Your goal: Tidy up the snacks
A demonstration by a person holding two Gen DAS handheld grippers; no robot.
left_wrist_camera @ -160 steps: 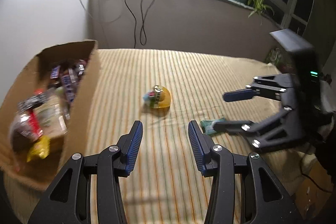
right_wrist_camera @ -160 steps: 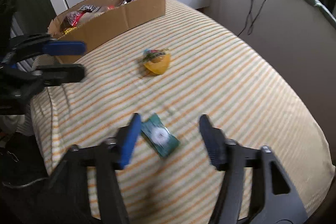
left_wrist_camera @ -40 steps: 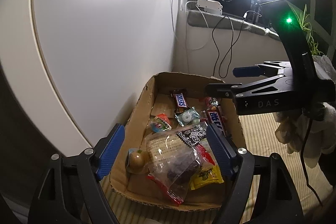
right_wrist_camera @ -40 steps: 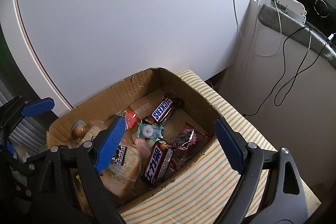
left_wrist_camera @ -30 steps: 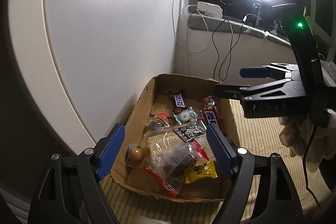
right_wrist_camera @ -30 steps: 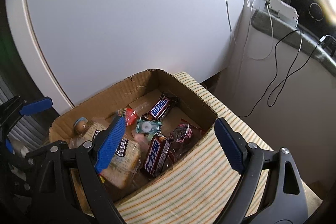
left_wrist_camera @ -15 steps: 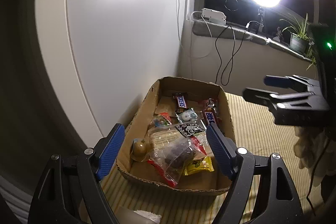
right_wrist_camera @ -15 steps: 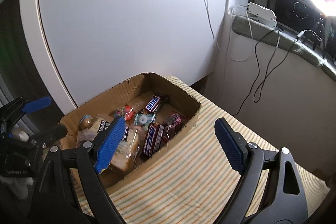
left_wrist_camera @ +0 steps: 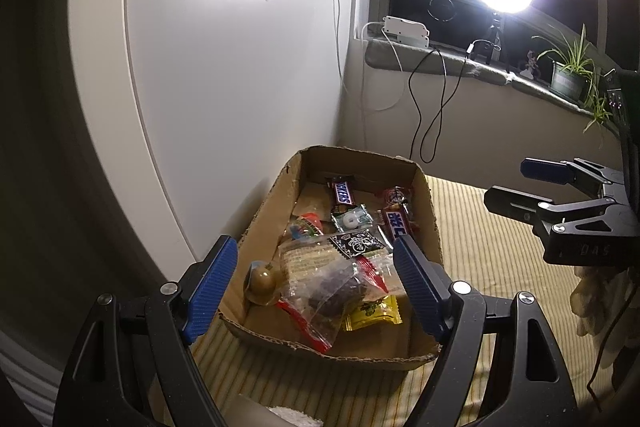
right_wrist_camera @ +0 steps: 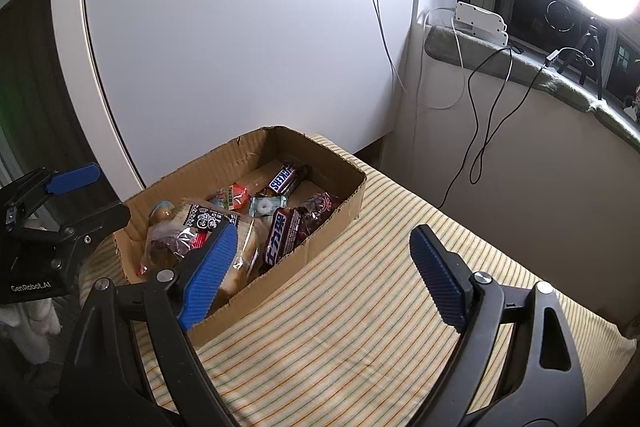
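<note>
Snacks (left_wrist_camera: 340, 267) in the box (left_wrist_camera: 424, 353) look light, crinkly and slippery (best pinched across a wrapper's middle), with both grippers (left_wrist_camera: 312, 291) (right_wrist_camera: 324, 275) agape, holding nothing.

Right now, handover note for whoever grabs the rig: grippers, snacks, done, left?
Left hand-held gripper: open, empty, in front of the cardboard box.
Right hand-held gripper: open, empty, beside the box over the striped cloth.
Snacks: Snickers bar, green mint packet, bagged bread and others all lie in the box.
Done: no snack visible on the cloth in view.
Left: check the unseen part of the cloth for strays.
</note>
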